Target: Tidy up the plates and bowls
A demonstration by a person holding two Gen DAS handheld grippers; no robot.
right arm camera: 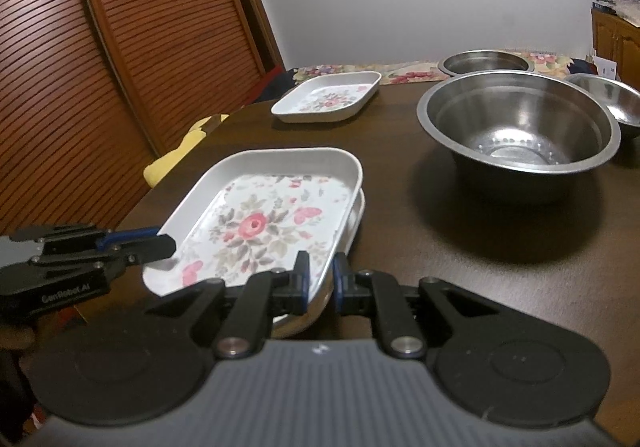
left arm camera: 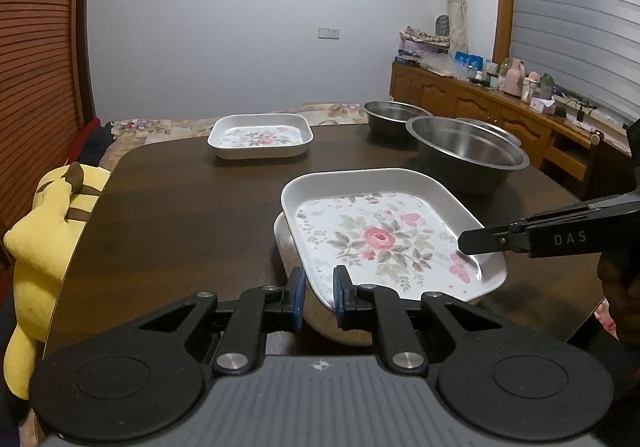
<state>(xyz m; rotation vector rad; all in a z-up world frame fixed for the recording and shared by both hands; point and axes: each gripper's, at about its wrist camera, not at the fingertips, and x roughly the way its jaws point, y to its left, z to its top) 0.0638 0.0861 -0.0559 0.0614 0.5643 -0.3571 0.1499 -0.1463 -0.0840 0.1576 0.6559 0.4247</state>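
Left claw (left arm camera: 319,289) is closed to a narrow gap and clamped on the near rim of the upper floral plate (left arm camera: 384,243); right claw (right arm camera: 320,279) is likewise nearly together and clamped on the rim of the same plate at its other near corner. The plate is held tilted, carried between both claws, over a second white plate (left arm camera: 286,243) lying on the desk (left arm camera: 180,207); contact between the two plates cannot be judged. The stack is found near the front edge of the desk. Open desk surface is seen to the left and beyond the plates. A third floral plate (left arm camera: 260,137) is set well apart at the far edge. Three steel bowls are noted to the right: a large bowl (right arm camera: 520,131) nearest, two smaller ones behind it. A yellow plush (left arm camera: 48,239) is seen beside the desk's left edge.
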